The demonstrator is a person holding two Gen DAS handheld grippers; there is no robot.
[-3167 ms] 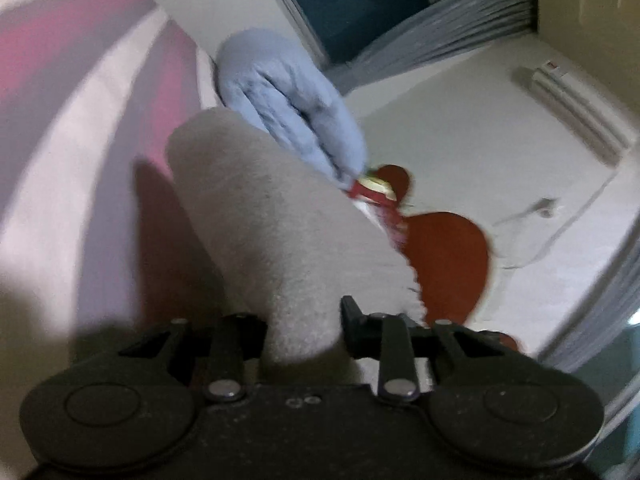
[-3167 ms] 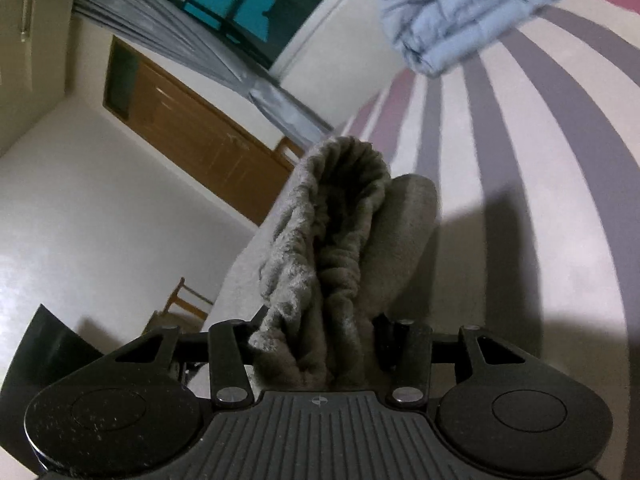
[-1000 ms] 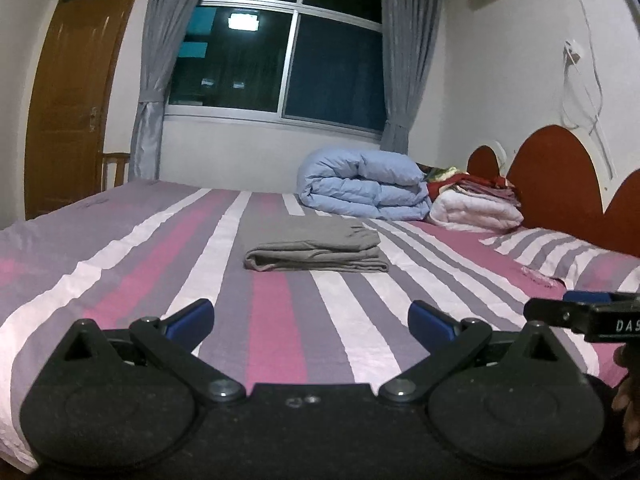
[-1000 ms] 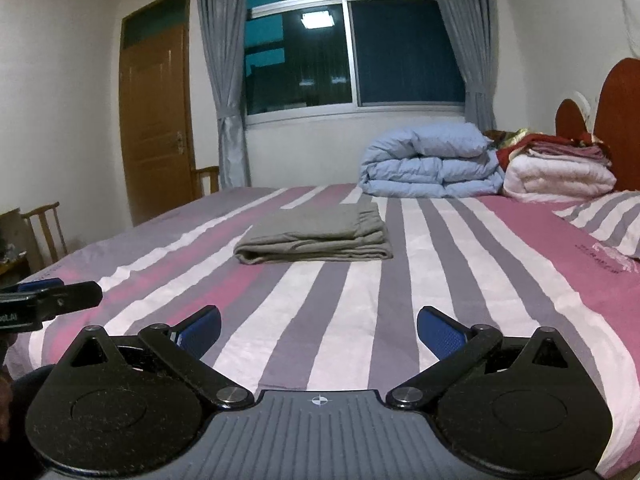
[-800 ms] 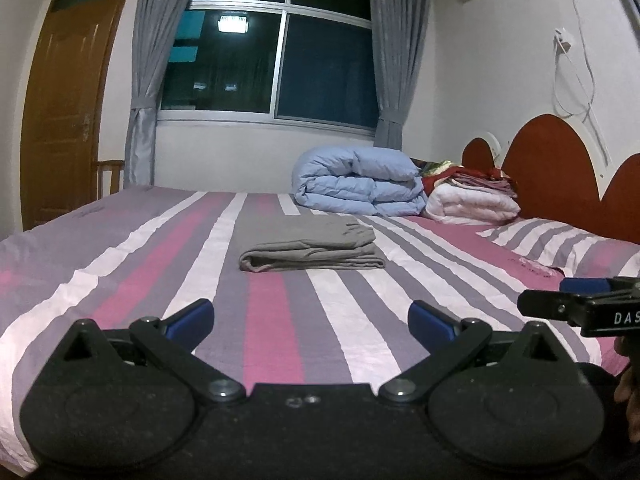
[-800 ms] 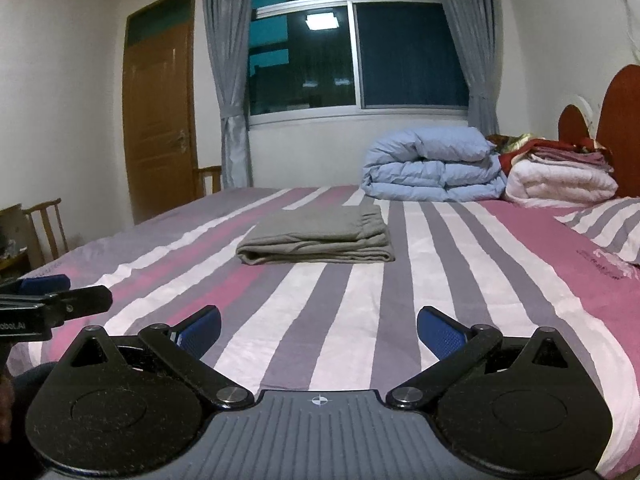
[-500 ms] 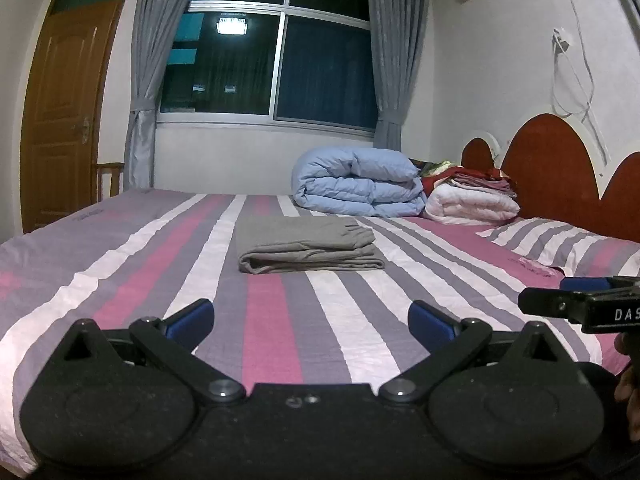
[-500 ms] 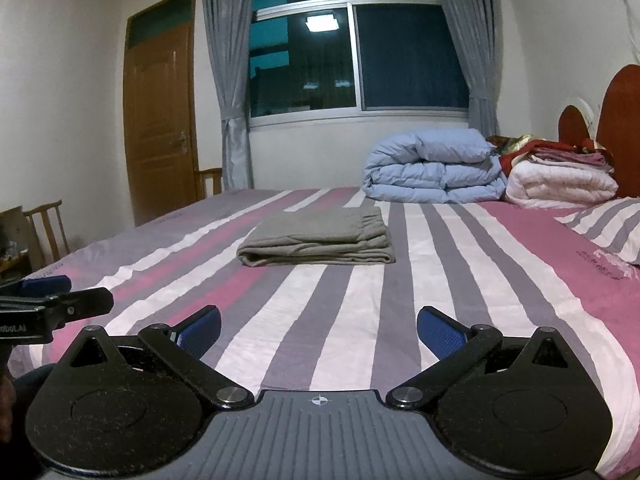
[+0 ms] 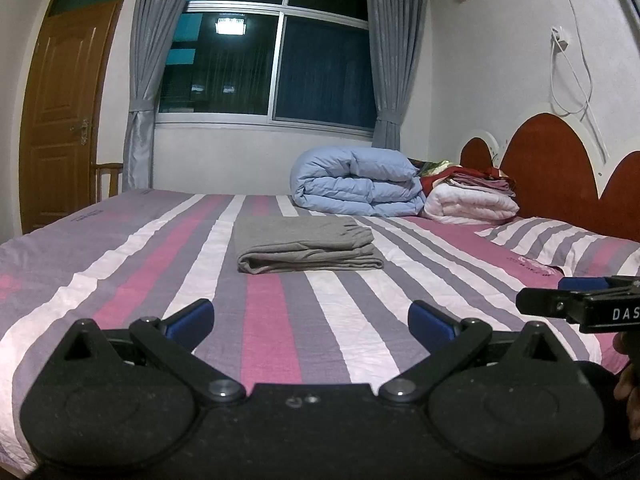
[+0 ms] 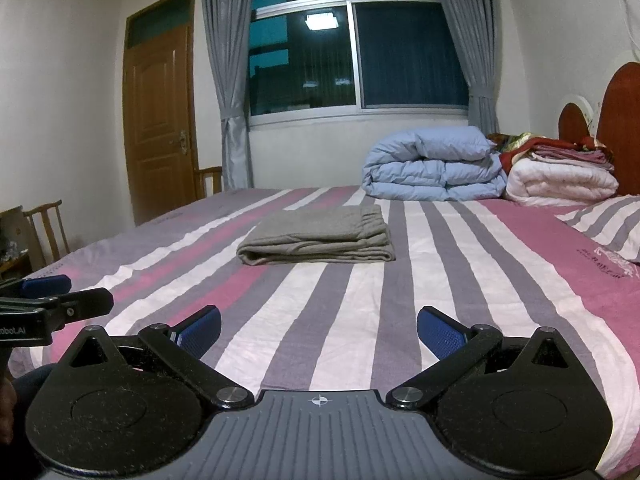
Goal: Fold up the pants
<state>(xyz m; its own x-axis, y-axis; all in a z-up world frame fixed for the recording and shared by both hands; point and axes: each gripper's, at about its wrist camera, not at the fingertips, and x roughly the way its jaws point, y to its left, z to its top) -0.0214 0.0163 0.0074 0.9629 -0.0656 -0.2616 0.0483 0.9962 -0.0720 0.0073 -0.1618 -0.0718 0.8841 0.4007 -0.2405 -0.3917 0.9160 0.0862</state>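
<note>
On the striped bed (image 9: 280,320), the grey pants (image 9: 306,244) lie folded into a flat rectangular stack near the middle of the mattress, well apart from both grippers. About three seconds ago the cloth filled both wrist views: each gripper was clamped on a bunched part of the pants and the cameras were tilted toward the wall and ceiling. Now both views are level and look across the bed toward the window (image 9: 272,64), and the pants rest on the sheet with nothing touching them.

The left gripper (image 9: 310,320) has its jaws spread wide, the blue pads (image 9: 190,318) apart and holding nothing. The right gripper (image 10: 318,328) is likewise spread, its blue pads (image 10: 440,334) empty. Each gripper's tip shows at the edge of the other's view, so the two are held side by side near the foot of the bed. Over the last second the scene has hardly changed; the pants sit in the same place and the jaws are spread as wide as before.

Beyond the pants, a folded light-blue duvet (image 9: 356,182) lies against the far wall, just beside a pile of white and red bedding (image 9: 472,196) next to the red headboard (image 9: 552,168). A striped pillow (image 9: 560,244) lies to the right, and a wooden door (image 10: 158,120) stands at the left.
</note>
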